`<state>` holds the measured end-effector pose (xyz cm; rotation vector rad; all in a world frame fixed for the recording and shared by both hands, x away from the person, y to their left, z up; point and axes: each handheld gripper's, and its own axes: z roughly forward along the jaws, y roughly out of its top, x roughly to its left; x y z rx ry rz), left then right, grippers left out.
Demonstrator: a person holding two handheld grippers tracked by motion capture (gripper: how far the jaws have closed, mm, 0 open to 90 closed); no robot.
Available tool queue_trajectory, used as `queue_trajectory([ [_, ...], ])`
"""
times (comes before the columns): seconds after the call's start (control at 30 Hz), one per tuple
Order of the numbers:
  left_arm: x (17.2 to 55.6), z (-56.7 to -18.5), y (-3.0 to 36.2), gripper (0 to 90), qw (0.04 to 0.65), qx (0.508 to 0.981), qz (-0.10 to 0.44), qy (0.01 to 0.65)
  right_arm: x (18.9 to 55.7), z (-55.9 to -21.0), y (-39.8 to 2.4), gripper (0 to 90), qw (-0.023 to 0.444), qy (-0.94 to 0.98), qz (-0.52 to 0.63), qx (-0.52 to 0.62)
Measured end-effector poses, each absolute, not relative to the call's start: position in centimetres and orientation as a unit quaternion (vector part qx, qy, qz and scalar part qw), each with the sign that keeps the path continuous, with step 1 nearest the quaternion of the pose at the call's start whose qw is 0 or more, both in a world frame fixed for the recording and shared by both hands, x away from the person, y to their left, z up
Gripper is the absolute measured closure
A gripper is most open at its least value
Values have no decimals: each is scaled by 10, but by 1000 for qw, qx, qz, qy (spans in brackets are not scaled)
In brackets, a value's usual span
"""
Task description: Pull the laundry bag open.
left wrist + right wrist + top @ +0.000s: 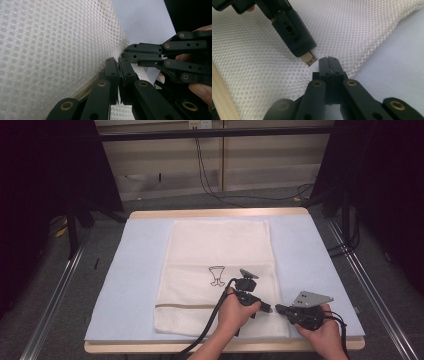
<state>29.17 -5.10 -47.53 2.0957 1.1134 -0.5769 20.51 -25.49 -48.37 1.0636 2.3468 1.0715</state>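
Note:
A white mesh bag (220, 250) with a small black drawing (217, 275) lies flat on the blue mat (310, 255). Both grippers meet at the bag's right edge near the front. My left gripper (269, 309) comes in from the left; in its own view its jaws (117, 62) are pressed together over the mesh (50, 50). My right gripper (278, 309) faces it from the right. Its jaws (329, 60) are shut at the mesh edge (367, 37), with fabric pinched at the tips. The left gripper's beige-padded tip (310, 60) touches the mesh just beside them.
The mat covers a wooden table whose front edge (150, 347) is close to both hands. A beige band (190, 306) crosses the bag near its front end. Metal rails (55, 290) run along both sides, and cables (210, 180) lie on the floor behind.

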Motion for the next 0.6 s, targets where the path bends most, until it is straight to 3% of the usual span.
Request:
queue_trajectory([
  [0.6,304,-457,36,877,350,780,-222,469,207,-484,-256,900,169,830,379,373],
])
